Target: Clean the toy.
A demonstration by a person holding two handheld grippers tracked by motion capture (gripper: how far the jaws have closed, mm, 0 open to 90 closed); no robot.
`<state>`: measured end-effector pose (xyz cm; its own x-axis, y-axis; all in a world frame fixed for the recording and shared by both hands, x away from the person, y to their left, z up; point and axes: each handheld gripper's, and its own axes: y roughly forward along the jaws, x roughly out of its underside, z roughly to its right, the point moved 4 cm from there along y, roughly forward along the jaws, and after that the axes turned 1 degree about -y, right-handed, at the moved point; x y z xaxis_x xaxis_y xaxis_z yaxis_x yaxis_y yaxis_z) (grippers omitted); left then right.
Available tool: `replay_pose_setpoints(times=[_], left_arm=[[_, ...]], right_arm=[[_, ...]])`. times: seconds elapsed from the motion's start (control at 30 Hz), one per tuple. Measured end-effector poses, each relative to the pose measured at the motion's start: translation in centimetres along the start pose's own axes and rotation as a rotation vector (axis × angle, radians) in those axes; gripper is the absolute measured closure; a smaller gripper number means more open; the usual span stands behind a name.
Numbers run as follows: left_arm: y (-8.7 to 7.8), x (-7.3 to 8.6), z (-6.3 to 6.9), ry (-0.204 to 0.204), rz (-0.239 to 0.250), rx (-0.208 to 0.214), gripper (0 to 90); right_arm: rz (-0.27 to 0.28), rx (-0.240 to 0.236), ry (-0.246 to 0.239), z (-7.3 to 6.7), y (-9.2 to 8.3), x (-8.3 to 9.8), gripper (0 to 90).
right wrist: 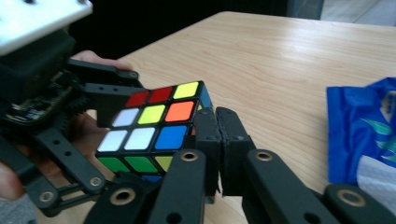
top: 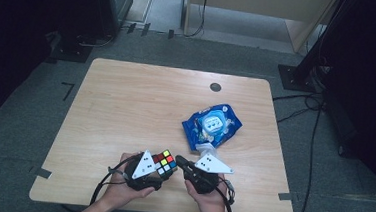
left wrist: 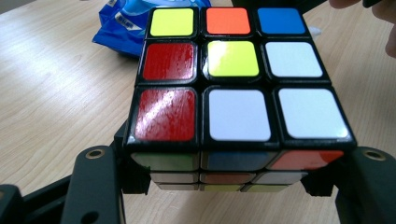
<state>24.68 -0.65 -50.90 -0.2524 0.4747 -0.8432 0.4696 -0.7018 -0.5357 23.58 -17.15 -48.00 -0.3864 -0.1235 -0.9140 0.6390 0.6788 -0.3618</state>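
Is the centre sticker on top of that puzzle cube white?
No, in the left gripper view the centre sticker on top of the cube is yellow, with white ones beside and below it.

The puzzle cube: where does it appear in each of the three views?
High view: puzzle cube near the bottom, centre-left, in the left tongs.
Left gripper view: centre, between the jaws.
Right gripper view: centre-left, beside the shut right tongs.
Shared landmark: the blue packet.
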Motion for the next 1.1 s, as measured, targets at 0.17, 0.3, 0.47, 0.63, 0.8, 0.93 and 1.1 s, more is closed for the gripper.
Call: replay_pose_setpoints(times=[0.17,0.3,0.47,0.63,0.8,0.93,1.1], left_arm=[[0.1,0.1,0.2,0.001,-0.010,0.004,33.9],[0.1,0.1,0.2,0.012,-0.017,0.001,33.8],[0.2,0.0,0.3,0.010,-0.015,0.004,33.7],[0.4,0.1,0.4,0.018,-0.023,0.002,33.7],[0.1,-0.2,0.3,0.006,-0.002,0.003,33.9],[-0.4,-0.3,-0.3,-0.009,0.017,0.003,34.0],[-0.5,-0.4,-0.1,-0.004,0.030,0.010,33.9]], right_arm=[[0.025,-0.033,-0.038,-0.8,-0.2,-0.2,90.0],[0.025,-0.022,-0.096,-1.8,-0.2,-0.3,90.0],[0.036,-0.031,-0.110,-2.3,-0.4,-0.5,90.0],[0.030,-0.053,-0.133,-3.1,-0.3,-0.4,90.0],[0.035,-0.032,-0.136,-2.8,-0.4,-0.6,83.5],[0.012,0.094,-0.033,0.1,-0.8,0.0,87.2],[-0.051,0.036,0.047,0.8,0.3,1.3,87.2]])
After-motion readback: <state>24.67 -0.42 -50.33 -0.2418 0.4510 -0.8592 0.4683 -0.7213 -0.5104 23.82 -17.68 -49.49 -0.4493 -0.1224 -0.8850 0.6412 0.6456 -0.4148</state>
